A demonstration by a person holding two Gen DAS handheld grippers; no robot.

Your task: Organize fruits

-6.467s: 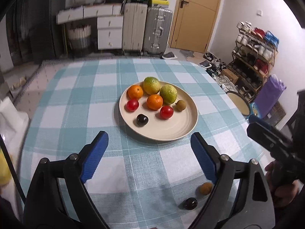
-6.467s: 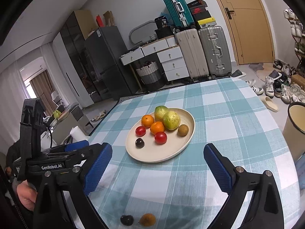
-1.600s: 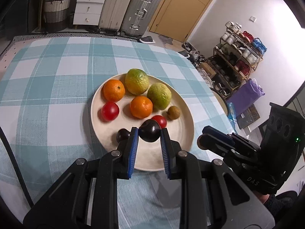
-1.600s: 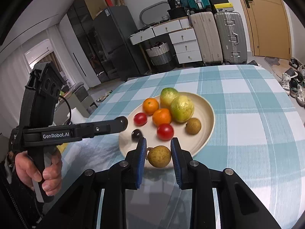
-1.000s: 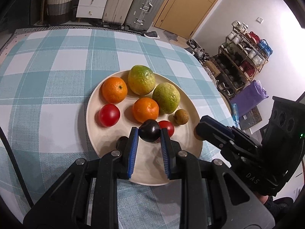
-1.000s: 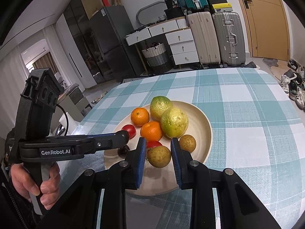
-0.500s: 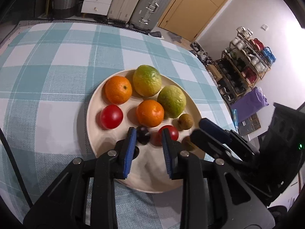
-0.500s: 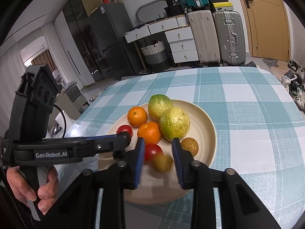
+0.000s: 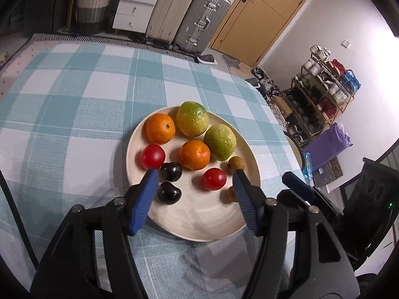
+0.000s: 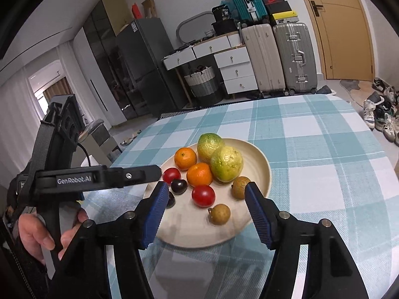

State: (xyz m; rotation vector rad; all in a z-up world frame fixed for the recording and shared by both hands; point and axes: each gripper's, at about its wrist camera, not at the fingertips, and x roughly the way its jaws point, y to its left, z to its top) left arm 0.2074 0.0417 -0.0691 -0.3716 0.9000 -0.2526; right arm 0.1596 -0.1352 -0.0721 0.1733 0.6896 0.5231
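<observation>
A cream plate point(image 9: 199, 219) point(image 10: 259, 159) on the checked table holds several fruits: two oranges, two green-yellow citrus, two red tomatoes, two dark plums and two small brown fruits. My left gripper point(image 9: 194, 184) is open and empty just above the plate's near side, with one dark plum point(image 9: 167, 192) beside its left finger. My right gripper point(image 10: 207, 199) is open and empty over the plate, with a small brown fruit point(image 10: 220, 213) lying between its fingers. The brown fruit point(image 9: 228, 195) is partly hidden behind my left gripper's right finger.
The teal-and-white checked tablecloth point(image 9: 74, 114) point(image 10: 324, 149) covers the table around the plate. Suitcases point(image 10: 294, 59), drawers and a basket stand beyond the far edge. A shoe rack point(image 9: 324, 92) stands to the right.
Both grippers have opened wide and let go. The dark plum and the small brown fruit now lie on the plate.
</observation>
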